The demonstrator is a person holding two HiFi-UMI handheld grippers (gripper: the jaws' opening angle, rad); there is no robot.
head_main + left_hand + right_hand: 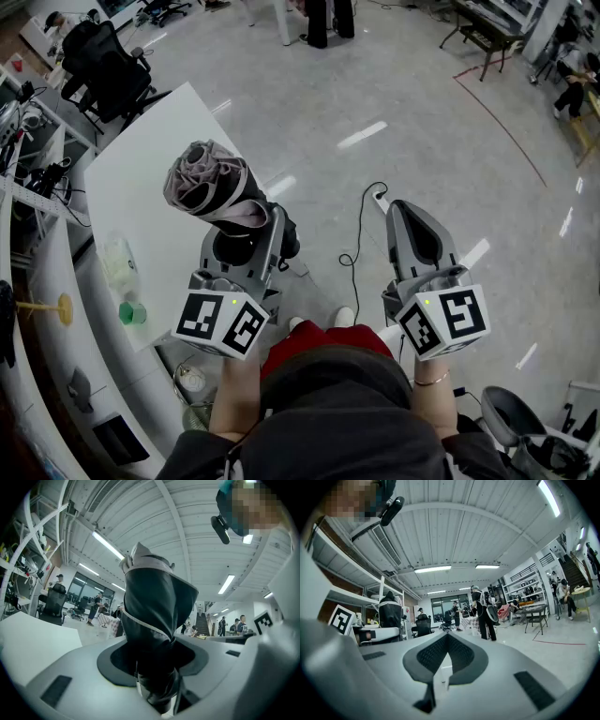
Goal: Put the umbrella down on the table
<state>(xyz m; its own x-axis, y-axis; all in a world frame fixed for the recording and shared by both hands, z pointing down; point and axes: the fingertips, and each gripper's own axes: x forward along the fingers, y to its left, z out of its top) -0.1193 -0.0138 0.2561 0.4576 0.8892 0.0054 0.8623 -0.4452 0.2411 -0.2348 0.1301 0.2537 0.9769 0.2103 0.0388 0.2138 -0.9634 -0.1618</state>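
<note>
A folded umbrella [211, 187], dark with a grey-pink crumpled top, stands upright in my left gripper [246, 242], which is shut on its lower part. It hangs just past the near right edge of the white table [141, 173], above the floor. In the left gripper view the umbrella [157, 616] fills the middle, pinched between the jaws of the left gripper [154, 667]. My right gripper [412, 225] is held level to the right over the floor, apart from the umbrella. Its jaws meet at the tip of the right gripper [446, 641], with nothing between them.
A clear plastic bottle [122, 267] with a green cap lies on the table's near part. A black office chair [108, 66] stands at the table's far end. A power strip and black cable [361, 234] lie on the floor between the grippers. Cluttered shelves [28, 141] run along the left.
</note>
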